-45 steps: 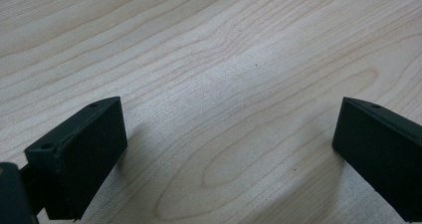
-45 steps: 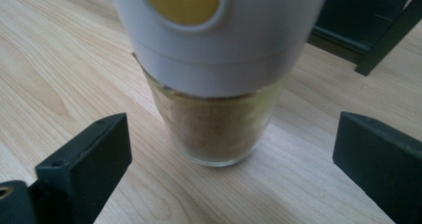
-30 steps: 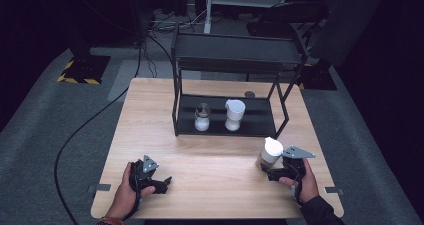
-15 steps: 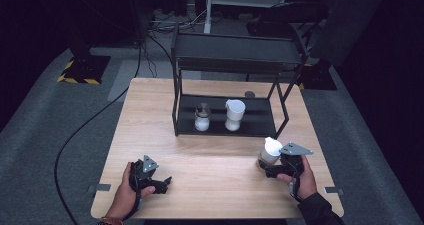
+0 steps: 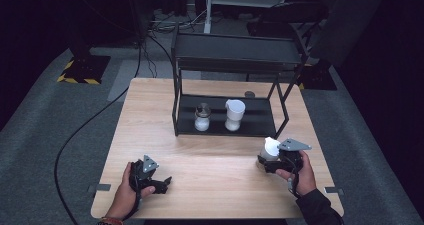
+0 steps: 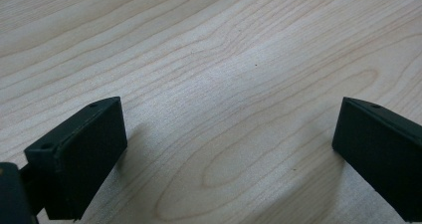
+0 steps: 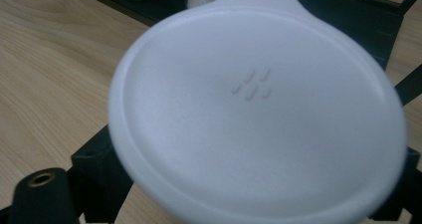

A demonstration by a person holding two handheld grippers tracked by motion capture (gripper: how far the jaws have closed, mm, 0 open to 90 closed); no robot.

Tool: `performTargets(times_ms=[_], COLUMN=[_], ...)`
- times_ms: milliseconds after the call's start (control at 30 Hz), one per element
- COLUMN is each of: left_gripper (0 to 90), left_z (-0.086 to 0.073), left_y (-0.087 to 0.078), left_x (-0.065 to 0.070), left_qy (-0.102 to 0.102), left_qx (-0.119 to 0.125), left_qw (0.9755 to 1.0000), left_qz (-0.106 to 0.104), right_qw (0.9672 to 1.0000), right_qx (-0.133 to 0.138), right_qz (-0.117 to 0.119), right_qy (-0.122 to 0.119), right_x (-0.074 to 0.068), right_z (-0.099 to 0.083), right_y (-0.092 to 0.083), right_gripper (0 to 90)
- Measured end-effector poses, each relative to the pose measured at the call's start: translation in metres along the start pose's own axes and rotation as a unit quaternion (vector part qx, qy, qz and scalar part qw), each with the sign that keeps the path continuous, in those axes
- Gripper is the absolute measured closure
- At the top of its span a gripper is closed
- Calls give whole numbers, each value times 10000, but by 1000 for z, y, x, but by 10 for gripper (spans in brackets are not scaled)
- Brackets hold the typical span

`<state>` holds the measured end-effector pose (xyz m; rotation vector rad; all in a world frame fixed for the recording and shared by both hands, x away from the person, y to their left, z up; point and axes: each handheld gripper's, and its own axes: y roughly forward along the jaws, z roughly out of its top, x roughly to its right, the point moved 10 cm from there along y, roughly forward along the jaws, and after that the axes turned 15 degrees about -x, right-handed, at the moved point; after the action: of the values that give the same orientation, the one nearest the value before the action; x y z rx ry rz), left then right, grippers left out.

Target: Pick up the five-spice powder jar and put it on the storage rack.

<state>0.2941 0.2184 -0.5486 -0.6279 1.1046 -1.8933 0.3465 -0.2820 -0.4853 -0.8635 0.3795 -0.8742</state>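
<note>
The wooden table (image 5: 220, 185) has bare room across its near half, between the two hands. At its far middle stands a black rack (image 5: 235, 60), whose lower shelf holds a small jar (image 5: 202, 118) and a white pitcher (image 5: 234, 114) side by side. Near the right edge, the right gripper (image 5: 266, 163) has just been closing its jaws around a white lidded container (image 5: 270, 148), pads apparently pressing its sides. Near the front edge, the left gripper (image 5: 161, 184) rests with jaws spread apart over bare wood.

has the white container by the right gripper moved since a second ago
No. The white container stands at the same spot in front of the black rack; the right gripper jaws have just been closing around it.
</note>
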Motion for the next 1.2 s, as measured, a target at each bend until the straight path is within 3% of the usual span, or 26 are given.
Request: performTargets(times_ms=[233,700,1200], left_gripper=[6,6,6], left_z=[0,0,0], left_y=[0,0,0], left_x=[0,0,0], left_qy=[-1,1,0], left_qx=[1,1,1], left_qw=[10000,10000,10000], left_qz=[0,-2,-1], right_qw=[9999,9993,9993], right_qx=[-137,-347,-369], right_qz=[38,99,81], right_qy=[-14,-79,-83], right_x=[0,0,-2], right_z=[6,13,29], right_y=[1,-1,-4], right_gripper=[291,302,302])
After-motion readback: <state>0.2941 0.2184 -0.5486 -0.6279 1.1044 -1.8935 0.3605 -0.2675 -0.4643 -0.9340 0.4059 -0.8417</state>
